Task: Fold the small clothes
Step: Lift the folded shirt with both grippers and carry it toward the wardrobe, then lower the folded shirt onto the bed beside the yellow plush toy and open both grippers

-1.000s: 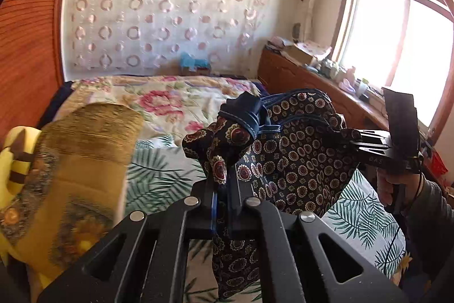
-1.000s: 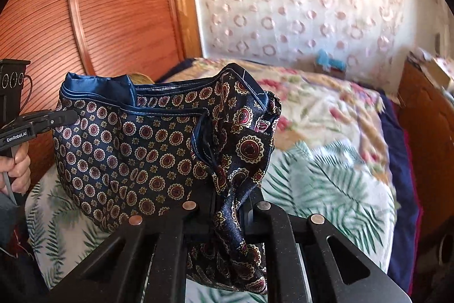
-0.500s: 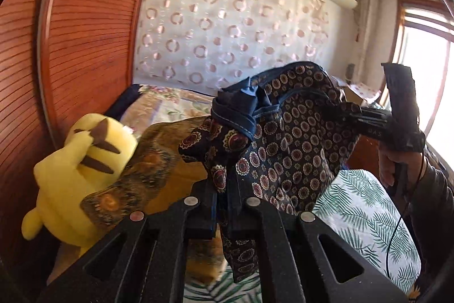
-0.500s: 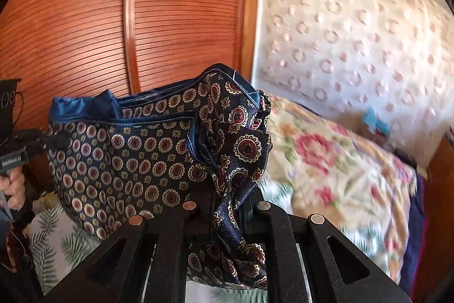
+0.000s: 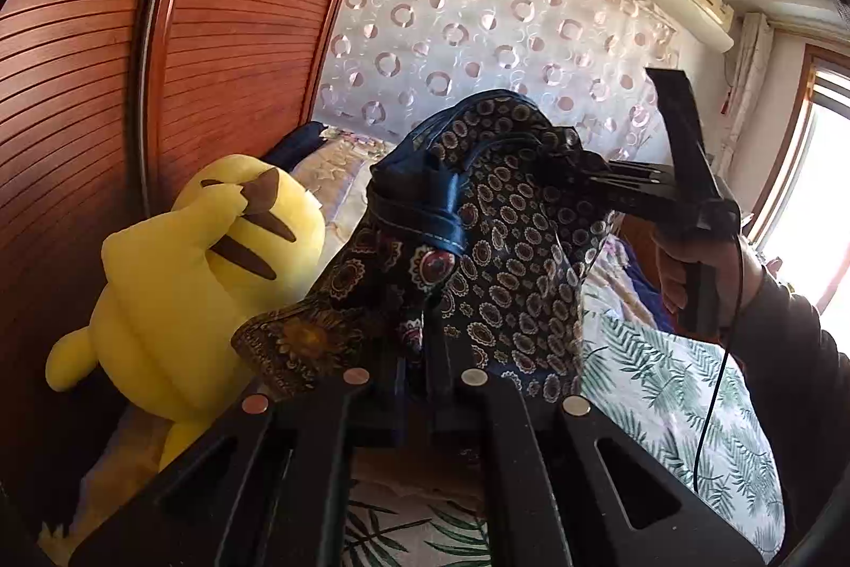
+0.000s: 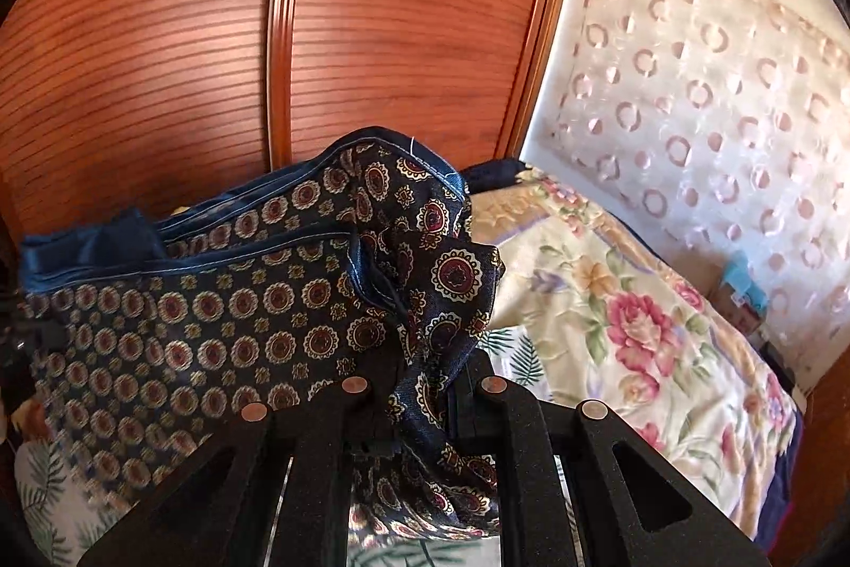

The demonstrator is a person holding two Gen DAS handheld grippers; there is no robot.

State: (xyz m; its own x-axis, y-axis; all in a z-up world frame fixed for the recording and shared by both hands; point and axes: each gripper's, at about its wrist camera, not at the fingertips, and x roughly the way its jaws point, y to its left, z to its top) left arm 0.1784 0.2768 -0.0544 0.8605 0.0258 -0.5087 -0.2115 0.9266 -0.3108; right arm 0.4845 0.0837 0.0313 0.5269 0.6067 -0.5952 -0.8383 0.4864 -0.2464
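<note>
jaws of left gripper (image 5: 419, 354) and right gripper (image 6: 419, 386) each pinch the patterned navy cloth (image 6: 212, 328) aloft.

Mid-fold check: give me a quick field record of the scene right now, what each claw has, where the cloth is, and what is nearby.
garment: navy patterned cloth, held up off the bed, stretched between both claws
left claw: shut on one bunched edge of the cloth
right claw: shut on the other bunched edge
bed: below, floral and leaf-print covers
nearby: yellow plush toy by the wooden wardrobe
fold status: not yet laid down
</note>
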